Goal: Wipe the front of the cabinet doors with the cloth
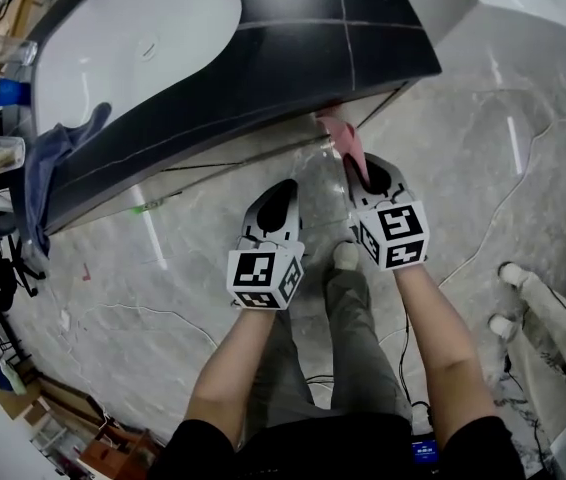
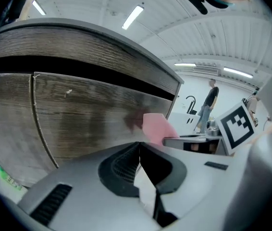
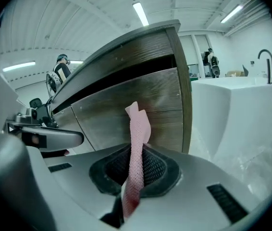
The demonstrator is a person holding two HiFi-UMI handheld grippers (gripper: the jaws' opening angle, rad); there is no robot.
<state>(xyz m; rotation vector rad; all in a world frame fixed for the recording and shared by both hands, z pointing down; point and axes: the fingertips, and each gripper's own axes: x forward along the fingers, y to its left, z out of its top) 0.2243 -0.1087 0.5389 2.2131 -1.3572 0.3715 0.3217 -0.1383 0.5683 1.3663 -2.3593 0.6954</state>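
right gripper with cloth near cabinet door, left gripper beside

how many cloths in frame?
2. Pink cloth clamped in the right tool by the cabinet; blue-grey cloth draped over the countertop edge. More may be hidden.

Open marble floor leaves free passage along the cabinet doors. The countertop overhangs them above; a white sink unit blocks the right.
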